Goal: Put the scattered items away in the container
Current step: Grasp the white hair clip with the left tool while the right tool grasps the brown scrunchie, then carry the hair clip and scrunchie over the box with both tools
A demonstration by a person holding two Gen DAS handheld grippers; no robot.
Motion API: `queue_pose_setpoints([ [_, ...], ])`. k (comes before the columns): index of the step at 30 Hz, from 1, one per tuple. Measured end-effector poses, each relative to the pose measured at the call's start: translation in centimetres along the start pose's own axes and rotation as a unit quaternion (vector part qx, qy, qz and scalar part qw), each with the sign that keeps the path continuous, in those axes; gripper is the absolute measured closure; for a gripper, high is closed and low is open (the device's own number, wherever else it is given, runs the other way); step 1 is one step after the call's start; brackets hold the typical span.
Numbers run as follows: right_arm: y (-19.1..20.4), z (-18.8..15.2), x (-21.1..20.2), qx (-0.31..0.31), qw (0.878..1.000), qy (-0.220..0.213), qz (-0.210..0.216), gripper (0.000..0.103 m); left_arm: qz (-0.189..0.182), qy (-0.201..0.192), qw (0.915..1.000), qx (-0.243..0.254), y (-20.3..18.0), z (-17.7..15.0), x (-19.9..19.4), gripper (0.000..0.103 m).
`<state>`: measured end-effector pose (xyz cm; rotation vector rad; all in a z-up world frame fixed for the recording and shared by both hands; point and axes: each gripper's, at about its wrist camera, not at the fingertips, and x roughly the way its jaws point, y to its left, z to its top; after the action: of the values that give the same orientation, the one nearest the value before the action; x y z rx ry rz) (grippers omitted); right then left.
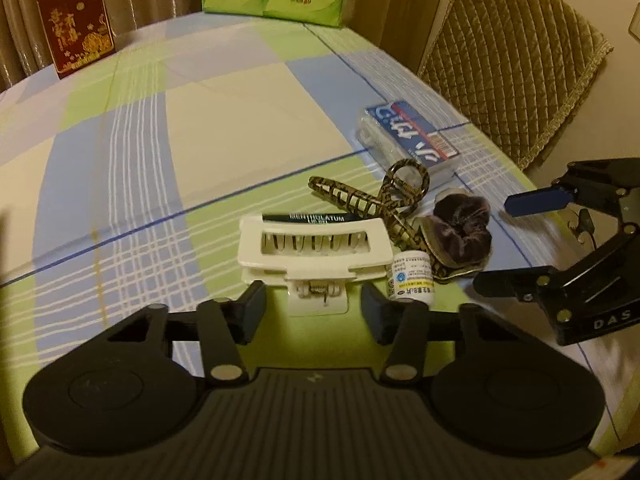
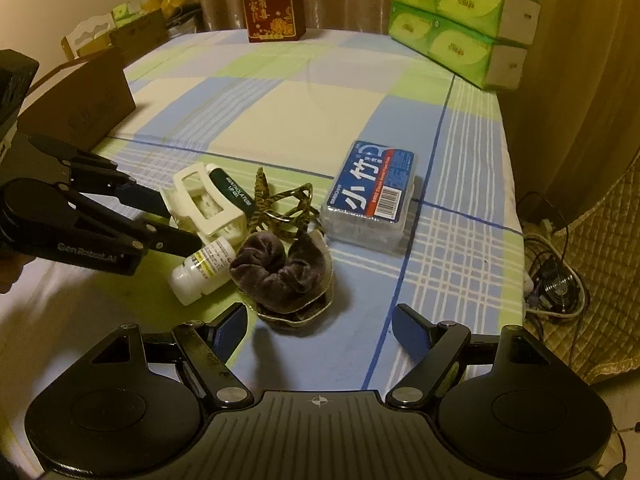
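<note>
Counting the table now: two hair claw clips, one cream-white claw clip and one leopard-print claw clip. One dark green Mentholatum lip balm tube tucked behind the white clip. One small white pill bottle lying on its side. One dark purple velvet scrunchie, sitting in one small gold-edged dish. One clear plastic toothpick box with a blue label. Further back, one red gift box, one brown cardboard box, and one stack of green tissue packs, at least six packs showing.
</note>
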<state>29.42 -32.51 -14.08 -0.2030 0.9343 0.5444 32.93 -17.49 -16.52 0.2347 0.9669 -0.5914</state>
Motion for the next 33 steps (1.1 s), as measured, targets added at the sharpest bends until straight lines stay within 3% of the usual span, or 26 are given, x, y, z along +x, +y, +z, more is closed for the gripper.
queue_pose_setpoints([
  [5, 0.4, 0.2, 0.2, -0.016, 1.000, -0.002, 0.006, 0.025, 0.006, -0.014, 0.9996, 0.026, -0.3, -0.2, 0.1, 0.074],
  [11, 1.1, 0.5, 0.8, -0.036, 0.999, -0.003, 0.015, 0.025, 0.026, -0.010, 0.9991, 0.033, 0.4, -1.0, -0.9, 0.074],
  [17, 1.5, 0.7, 1.8, -0.056, 0.998, -0.003, 0.020, 0.026, 0.052, 0.003, 0.9986, 0.009, 2.6, -3.1, -3.0, 0.074],
  [19, 1.5, 0.8, 2.1, -0.058, 0.998, -0.005, 0.023, 0.035, 0.057, 0.007, 0.9984, 0.000, 3.1, -3.7, -3.5, 0.074],
  [24, 1.5, 0.8, 2.0, -0.071, 0.997, -0.002, 0.038, 0.069, 0.062, 0.009, 0.9980, -0.003, 3.1, -4.5, -4.3, 0.074],
  [27, 1.0, 0.6, 1.2, -0.050, 0.998, 0.008, 0.048, 0.075, 0.061, 0.006, 0.9981, 0.000, 2.6, -4.6, -4.7, 0.074],
  [33, 1.1, -0.1, -0.9, -0.024, 0.998, 0.012, 0.049, 0.076, 0.052, -0.001, 0.9986, 0.005, 1.9, -4.9, -6.0, 0.074],
])
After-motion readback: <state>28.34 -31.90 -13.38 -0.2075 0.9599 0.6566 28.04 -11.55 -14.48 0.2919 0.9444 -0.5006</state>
